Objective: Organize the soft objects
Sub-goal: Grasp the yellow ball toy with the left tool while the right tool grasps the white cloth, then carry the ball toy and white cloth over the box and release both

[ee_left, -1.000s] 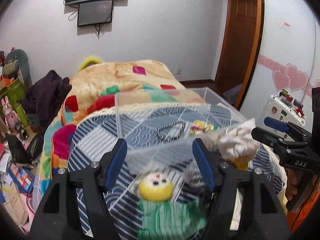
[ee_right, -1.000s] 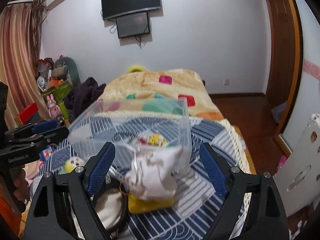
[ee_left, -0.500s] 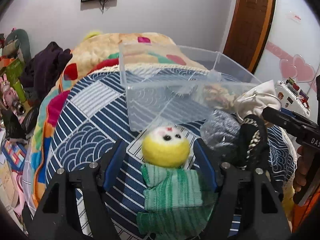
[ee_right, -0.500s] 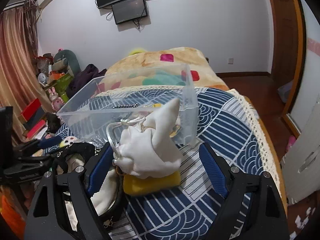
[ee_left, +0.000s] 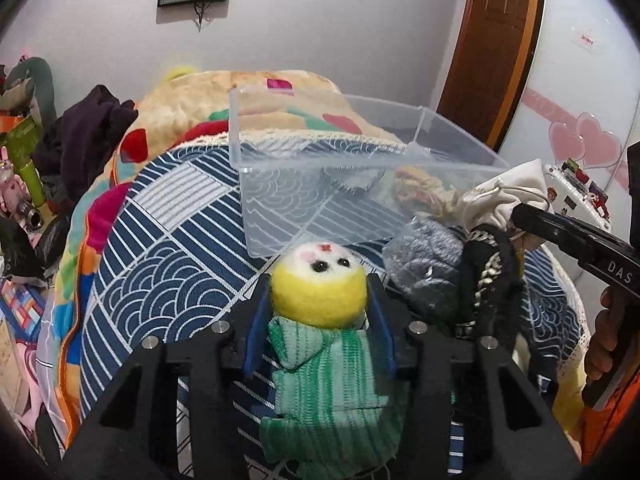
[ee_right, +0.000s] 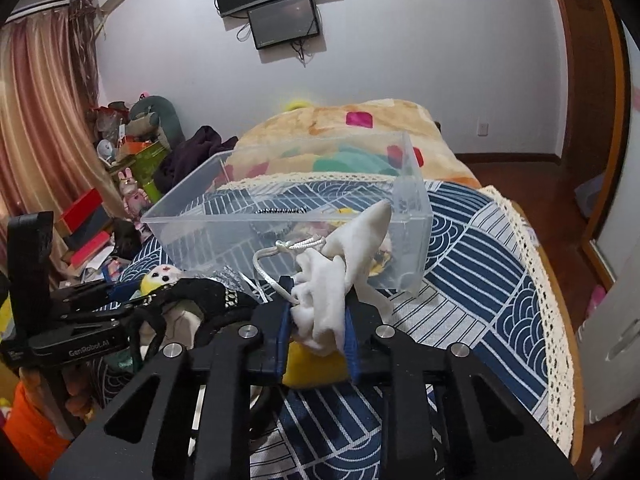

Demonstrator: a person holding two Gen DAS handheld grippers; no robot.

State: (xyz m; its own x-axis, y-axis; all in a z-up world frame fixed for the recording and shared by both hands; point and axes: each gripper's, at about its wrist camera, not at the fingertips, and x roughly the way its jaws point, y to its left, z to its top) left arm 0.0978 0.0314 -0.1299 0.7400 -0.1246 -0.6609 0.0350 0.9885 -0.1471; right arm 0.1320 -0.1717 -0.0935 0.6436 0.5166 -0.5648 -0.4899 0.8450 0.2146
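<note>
Left gripper: closed on the felt doll, blue pads pressed to either side of its yellow head. Doll's green knitted body trails back between the arms toward the camera. Grip at the head looks chosen because it is the firmest, roundest part.

Right gripper: closed on the white drawstring pouch, cloth bunched between the pads, cord loop standing free above. Pinching a gathered fold is likely the only sure hold on limp cloth.

Clear plastic bin: straight ahead of both grippers, just beyond the held items, open top. Probably the destination. It already holds a dark beaded loop and something yellow and red, too blurred through the wall to name.

Yellow block: under the right gripper's pads, beneath the pouch; touching or not, cannot tell.

Black braided item: to the left of the right gripper, between the two tools, on the blue patterned cover.

Grey knitted bundle: to the right of the left gripper, ahead of the black item.

Writing: "DAS" on the right tool's side in the left view; "GenRobot.AI" on the left tool's side in the right view.
</note>
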